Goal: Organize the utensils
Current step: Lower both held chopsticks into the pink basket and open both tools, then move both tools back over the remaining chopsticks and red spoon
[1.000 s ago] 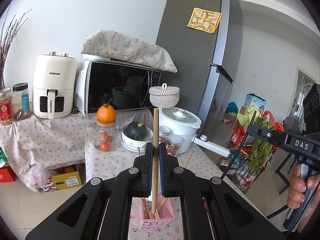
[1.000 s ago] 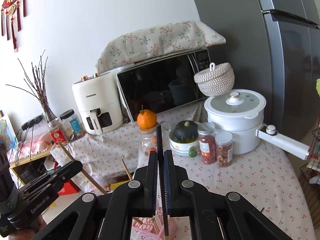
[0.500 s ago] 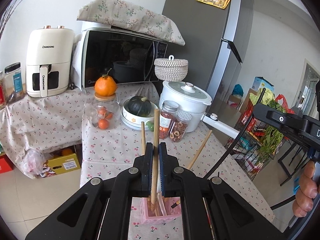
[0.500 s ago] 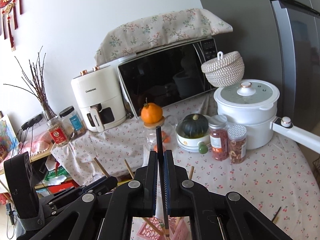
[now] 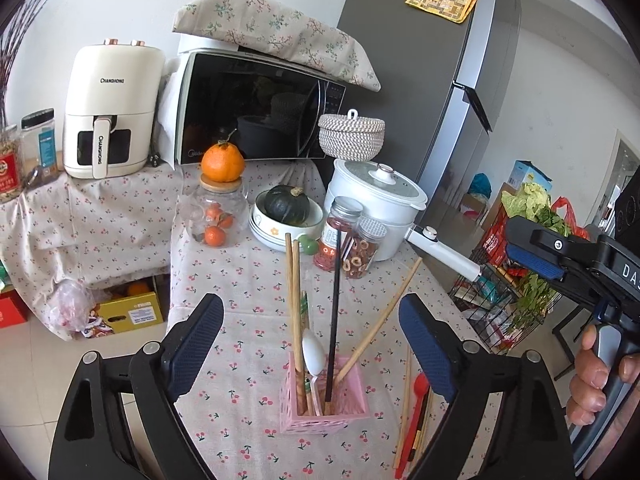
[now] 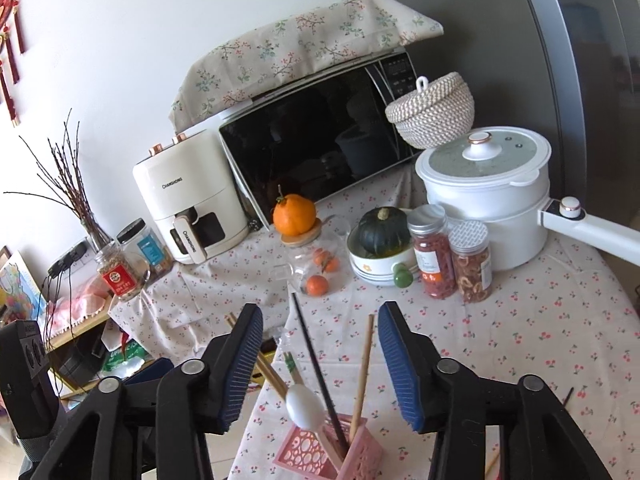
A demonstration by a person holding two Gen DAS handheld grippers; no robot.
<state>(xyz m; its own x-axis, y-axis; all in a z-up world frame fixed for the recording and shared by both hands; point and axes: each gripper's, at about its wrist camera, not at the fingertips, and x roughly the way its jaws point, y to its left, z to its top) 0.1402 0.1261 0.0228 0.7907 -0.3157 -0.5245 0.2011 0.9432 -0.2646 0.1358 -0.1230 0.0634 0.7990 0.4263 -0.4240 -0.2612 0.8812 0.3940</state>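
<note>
Both grippers have just released their loads into the pink holder (image 5: 324, 408), which stands on the table (image 5: 240, 280) near its front edge, in the gap between both sets of jaws. The left gripper (image 5: 310, 344) held a wooden chopstick (image 5: 297, 320) clamped between shut jaws a second ago; its jaws have just been opening and now stand wide apart with nothing pressed between them, and the chopstick stands free in the holder beside a second wooden one. The right gripper (image 6: 320, 360) was likewise shut on the black chopstick (image 6: 316, 364); its jaws have just been opening to a moderate gap, and that chopstick now leans in the holder between the pads without touching them. The holder also contains a white spoon (image 5: 314, 350) and a further wooden chopstick (image 5: 380, 320) leaning toward the right edge of the table. Judgement: the two insertions are complete and both tools are free for the next pick. Remaining work lies on the table to the right of the holder: a red utensil (image 5: 416, 412) and loose wooden chopsticks (image 5: 404, 400) lie flat near the front edge. Withdraw each gripper upward and clear of the standing sticks, as a sideways move could tip the light holder.
</note>
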